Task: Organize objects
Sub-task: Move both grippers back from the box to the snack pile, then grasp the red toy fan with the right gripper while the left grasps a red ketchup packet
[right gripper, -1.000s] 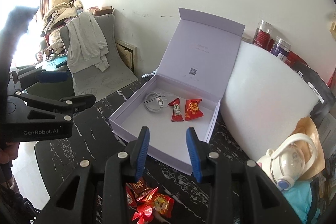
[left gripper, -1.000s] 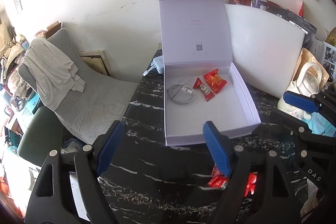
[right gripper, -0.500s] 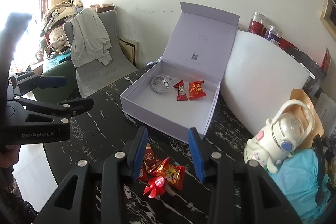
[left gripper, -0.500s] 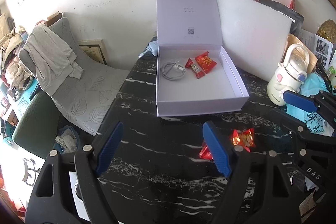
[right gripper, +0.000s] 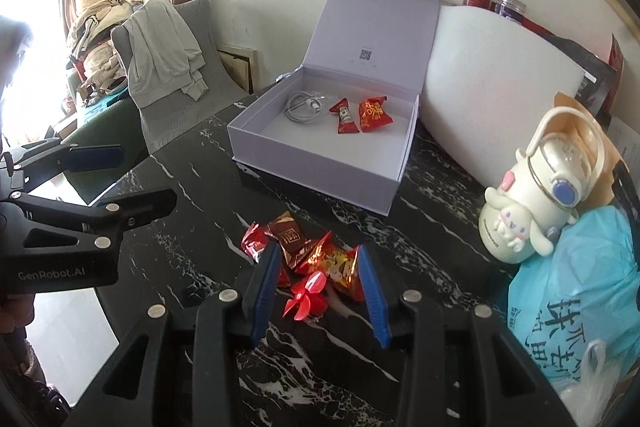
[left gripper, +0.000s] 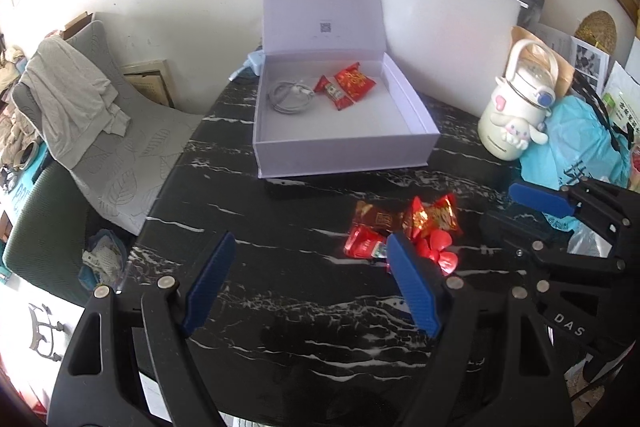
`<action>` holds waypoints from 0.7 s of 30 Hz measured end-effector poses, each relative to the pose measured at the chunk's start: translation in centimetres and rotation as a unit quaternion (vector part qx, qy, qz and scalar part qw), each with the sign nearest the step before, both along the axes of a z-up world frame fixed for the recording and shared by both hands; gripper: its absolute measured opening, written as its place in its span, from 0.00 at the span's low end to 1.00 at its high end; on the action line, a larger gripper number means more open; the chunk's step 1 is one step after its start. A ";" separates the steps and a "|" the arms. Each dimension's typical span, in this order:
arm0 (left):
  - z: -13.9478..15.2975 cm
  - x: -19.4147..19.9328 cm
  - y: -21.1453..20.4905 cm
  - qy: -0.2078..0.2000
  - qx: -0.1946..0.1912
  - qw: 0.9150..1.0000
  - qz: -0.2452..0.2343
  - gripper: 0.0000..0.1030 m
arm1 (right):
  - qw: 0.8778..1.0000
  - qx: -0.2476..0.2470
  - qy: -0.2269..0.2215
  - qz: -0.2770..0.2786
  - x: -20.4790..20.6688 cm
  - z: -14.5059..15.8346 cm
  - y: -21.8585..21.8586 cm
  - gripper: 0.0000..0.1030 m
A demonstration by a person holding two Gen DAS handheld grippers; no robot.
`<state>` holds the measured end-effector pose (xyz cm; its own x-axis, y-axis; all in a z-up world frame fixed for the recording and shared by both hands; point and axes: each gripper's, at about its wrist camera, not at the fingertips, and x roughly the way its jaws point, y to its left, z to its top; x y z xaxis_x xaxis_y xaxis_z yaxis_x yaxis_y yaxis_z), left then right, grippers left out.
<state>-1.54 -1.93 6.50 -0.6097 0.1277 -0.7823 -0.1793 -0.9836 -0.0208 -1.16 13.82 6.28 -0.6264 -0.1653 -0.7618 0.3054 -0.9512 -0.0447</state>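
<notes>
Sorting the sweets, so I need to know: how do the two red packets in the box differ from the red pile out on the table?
The two packets in the box lie flat side by side, next to a white cable; the pile on the table is heaped and overlapping. The box pair is away from both grippers; the pile sits between the open fingers of the right gripper. The pile also holds a red flower-shaped piece. Both are shiny red wrappers.

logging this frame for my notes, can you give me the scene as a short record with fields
surface: black marbled table
box: lavender box, lid open
in box: white cable; two red snack packets
on table: pile of red snack packets; red pinwheel
left hand-held gripper: open, empty
right hand-held gripper: open, around the pile
beside: white cartoon bottle
</notes>
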 end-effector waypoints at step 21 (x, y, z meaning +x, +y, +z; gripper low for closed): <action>-6.4 -1.3 2.5 -0.075 0.028 0.995 -0.058 0.75 | 0.998 -0.028 -0.063 -0.009 -1.0 -6.6 1.1 0.45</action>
